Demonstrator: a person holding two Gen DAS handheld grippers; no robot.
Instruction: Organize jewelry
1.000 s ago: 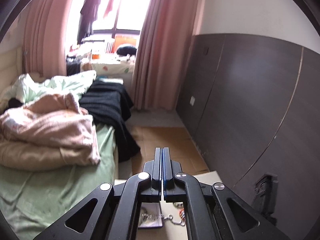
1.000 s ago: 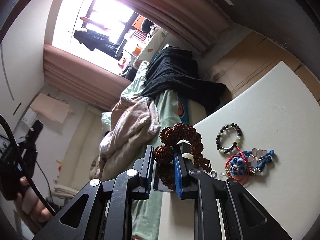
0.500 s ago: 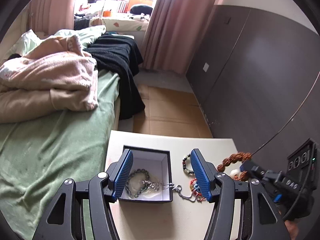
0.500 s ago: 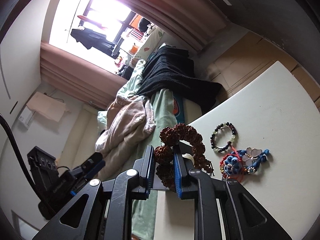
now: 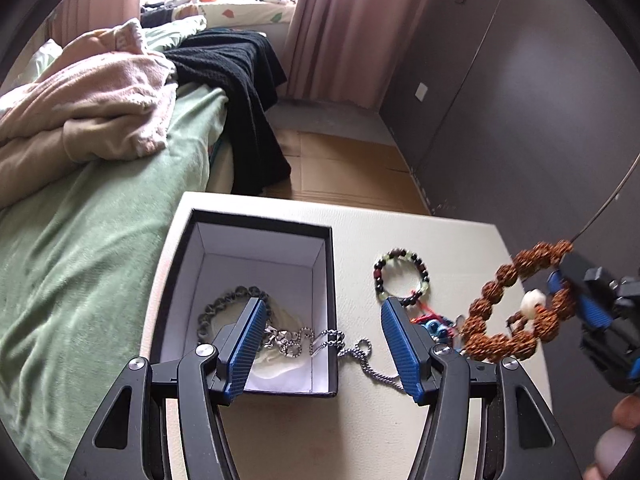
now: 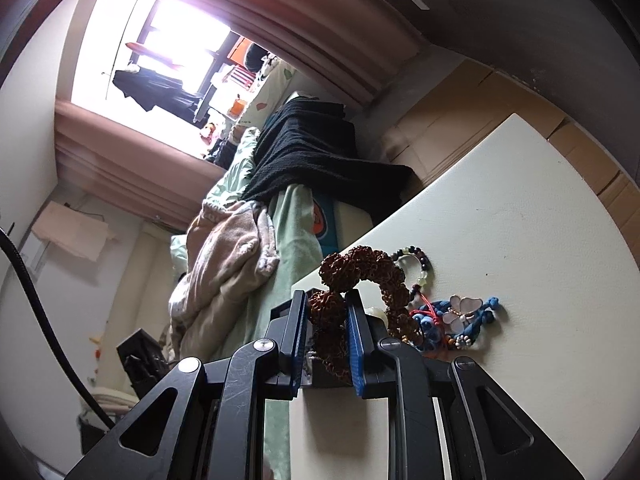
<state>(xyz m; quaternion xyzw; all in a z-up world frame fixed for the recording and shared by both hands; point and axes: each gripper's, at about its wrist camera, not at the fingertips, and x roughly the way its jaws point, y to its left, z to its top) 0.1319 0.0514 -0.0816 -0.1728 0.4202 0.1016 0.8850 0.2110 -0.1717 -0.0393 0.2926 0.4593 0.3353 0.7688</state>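
Your left gripper [image 5: 320, 344] has its jaws spread, just opened, nothing pinched between them. It points steeply down at the black box [image 5: 256, 216], white-lined, with no lid on.

Key relation: the silver chain [image 5: 320, 340] lies right between your spread pads. One end is coiled inside the box; the other drapes over the box's right wall and trails onto the table [image 5: 440, 232]. Its long axis runs roughly left to right, crossing that wall. My read: left is the nearer hand for the chain, and the tail needs to go back over the wall into the box.

Your right gripper [image 6: 326, 320] is pinching the brown seed bracelet [image 6: 360, 268], held in the air to the right of the box, well clear of it.

Also right of the box, on the table: a dark bead bracelet [image 5: 400, 276], and nearer you the blue and red charm piece [image 6: 460, 320], just beside the chain's tail. Watch that when closing, since it could snag.

A dark link bracelet [image 5: 224, 304] is already in the box.
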